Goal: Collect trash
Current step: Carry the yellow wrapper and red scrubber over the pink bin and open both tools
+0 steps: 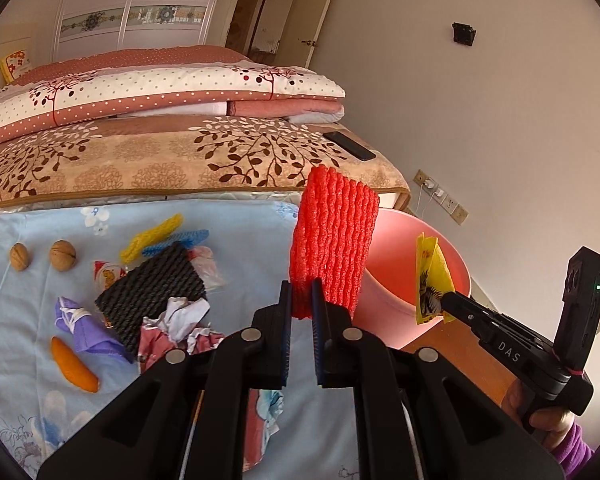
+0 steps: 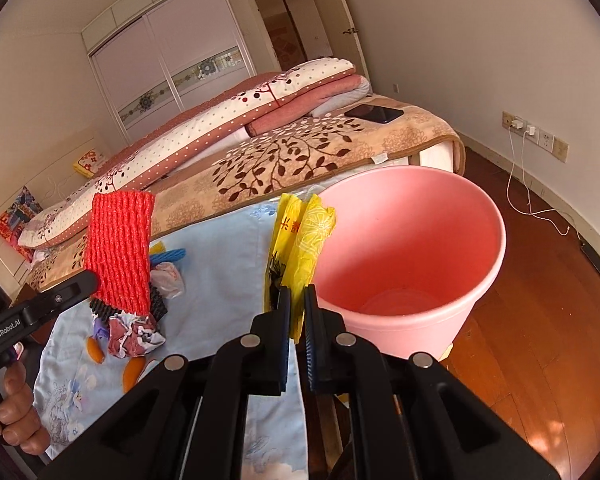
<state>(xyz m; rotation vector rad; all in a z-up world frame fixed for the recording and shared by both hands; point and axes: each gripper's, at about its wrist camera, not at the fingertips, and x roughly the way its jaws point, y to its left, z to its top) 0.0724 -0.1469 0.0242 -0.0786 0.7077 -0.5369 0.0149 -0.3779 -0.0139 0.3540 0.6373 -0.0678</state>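
Clamped in the left gripper (image 1: 302, 300): a red ribbed foam fruit net (image 1: 334, 240), upright, jaws pinching its lower edge. Clamped in the right gripper (image 2: 297, 308): a crumpled yellow plastic wrapper (image 2: 300, 248), held just beside the near rim of the round pink plastic bucket (image 2: 480, 264).

Left on the pale blue floral cloth (image 1: 228, 224): two walnuts (image 1: 40, 256), orange peel (image 1: 74, 360), a black foam net (image 1: 152, 292), crumpled paper (image 1: 180, 316).

Farther back, a dark phone (image 1: 350, 146) on the leaf-patterned blanket.

Possible trouble: either light piece released short of the rim, drifting onto cloth or wooden floor; the thin wrapper slipping from a shallow pinch.

Hard to make out: anything at the bucket's bottom, the wrapper's print, scraps hidden behind the gripper bodies.
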